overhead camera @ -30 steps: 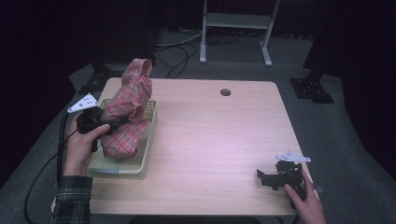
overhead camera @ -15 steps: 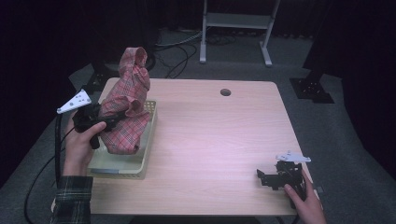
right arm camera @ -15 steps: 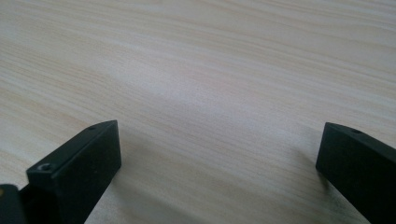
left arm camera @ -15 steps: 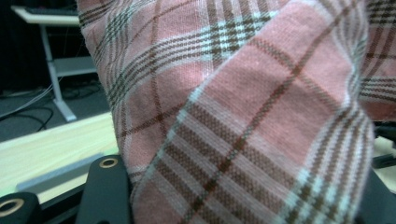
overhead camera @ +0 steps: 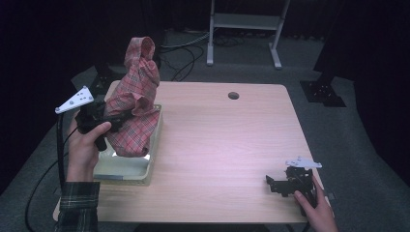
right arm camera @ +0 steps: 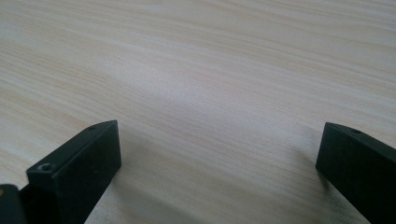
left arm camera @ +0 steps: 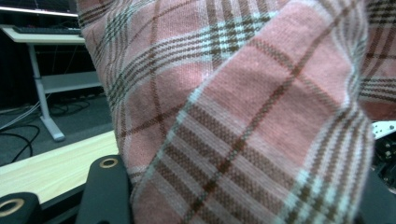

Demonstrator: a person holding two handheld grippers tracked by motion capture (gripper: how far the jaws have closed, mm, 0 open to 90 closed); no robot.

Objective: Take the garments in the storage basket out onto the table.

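Now left tongs (overhead camera: pixel 126 117) clamp plaid cloth (overhead camera: pixel 134 104) over tray (overhead camera: pixel 153 145) | right tongs (overhead camera: pixel 270 182) wide, near table edge (overhead camera: pixel 203 221)

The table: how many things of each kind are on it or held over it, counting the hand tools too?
Plaid cloth: 1
Pale tray: 1
Hand-held grippers: 2, the left gripper clamped on the cloth, the right gripper open on the table
Total: 4

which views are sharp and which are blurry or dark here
High view: bright pool on the table, surroundings nearly black. Left gripper view: plaid cloth so close it is soft. Right gripper view: even light, wood grain blurred, soft shadows beside the open jaws.
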